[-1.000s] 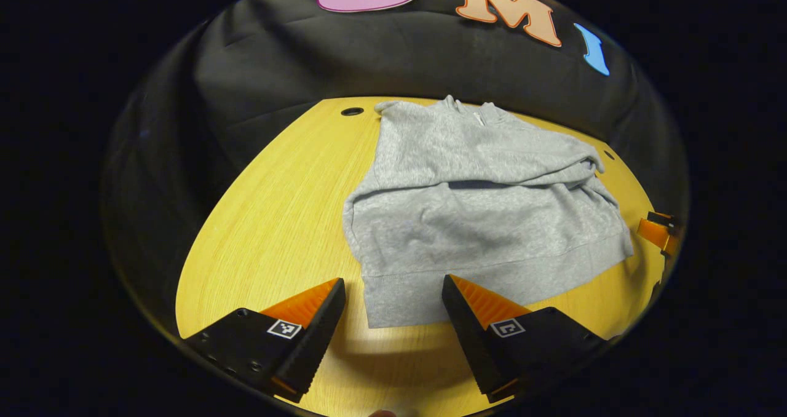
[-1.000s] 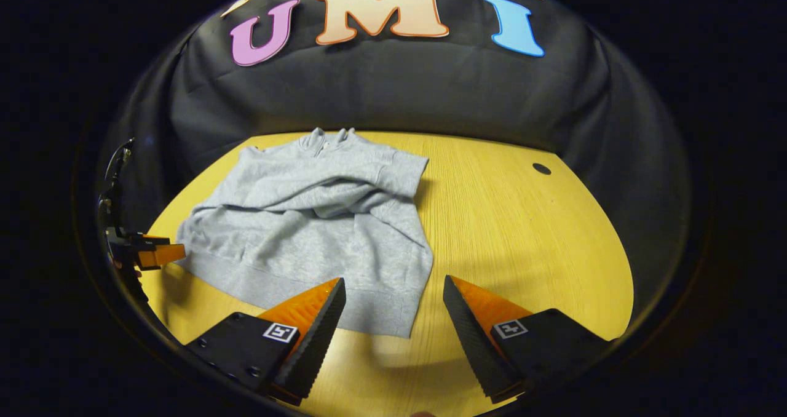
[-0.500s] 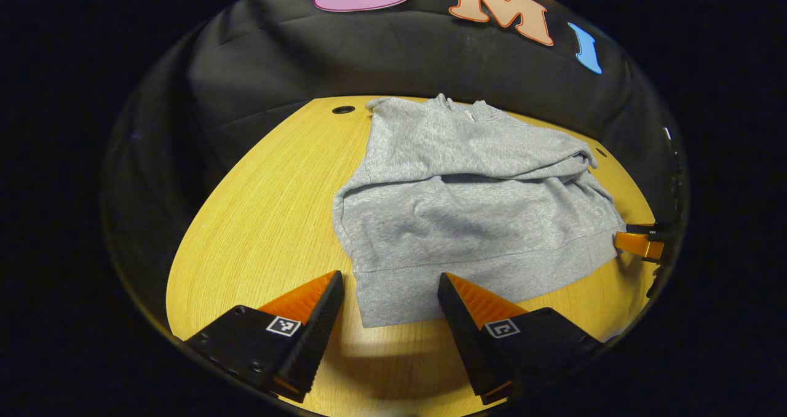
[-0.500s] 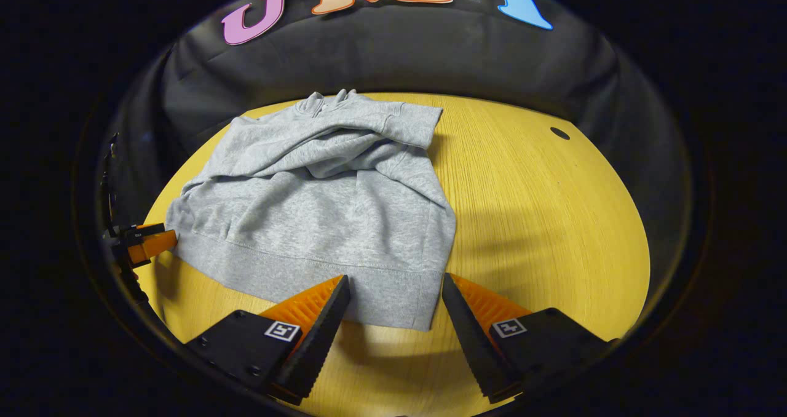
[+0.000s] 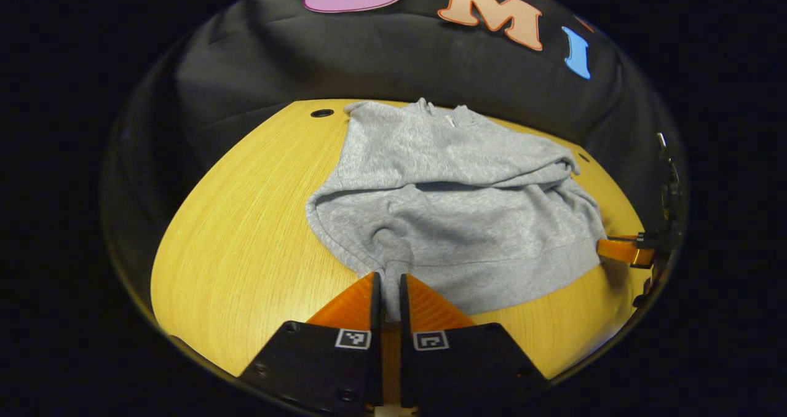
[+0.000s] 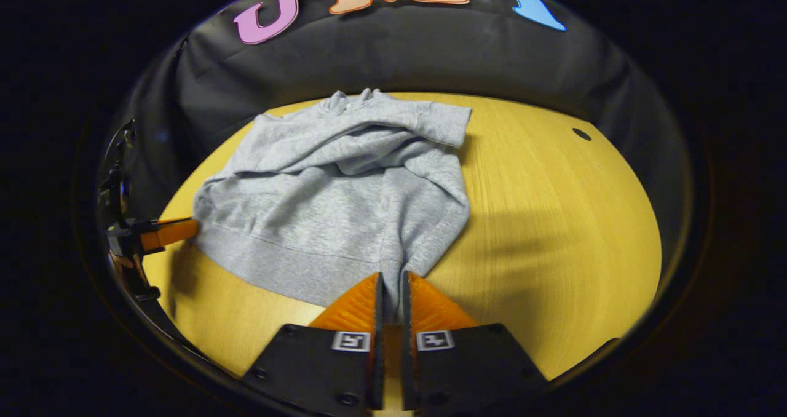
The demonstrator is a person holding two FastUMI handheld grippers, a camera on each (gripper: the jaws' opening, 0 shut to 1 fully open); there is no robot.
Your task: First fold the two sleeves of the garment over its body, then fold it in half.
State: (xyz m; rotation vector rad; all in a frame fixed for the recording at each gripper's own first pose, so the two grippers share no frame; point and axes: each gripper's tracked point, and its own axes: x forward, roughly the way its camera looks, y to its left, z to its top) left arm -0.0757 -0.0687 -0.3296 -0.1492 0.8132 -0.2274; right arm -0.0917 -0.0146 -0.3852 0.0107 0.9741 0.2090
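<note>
Yellow wood-grain surface (image 5: 246, 232) with curved edges, filling lower and middle frame. Small dark round hole (image 5: 321, 113) in surface, upper left in left gripper view; another hole (image 6: 581, 134) at upper right in right gripper view. Black cloth wall (image 6: 393, 60) behind, wrinkled, across top.

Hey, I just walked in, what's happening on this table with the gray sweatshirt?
A person is folding a gray sweatshirt on a yellow wooden table with two handheld grippers. Both sleeves already lie across its body. The left gripper is shut on the hem at one bottom corner, and the right gripper is shut on the hem at the other corner. The cloth puckers at each pinch. The fold in half is not yet done.
</note>
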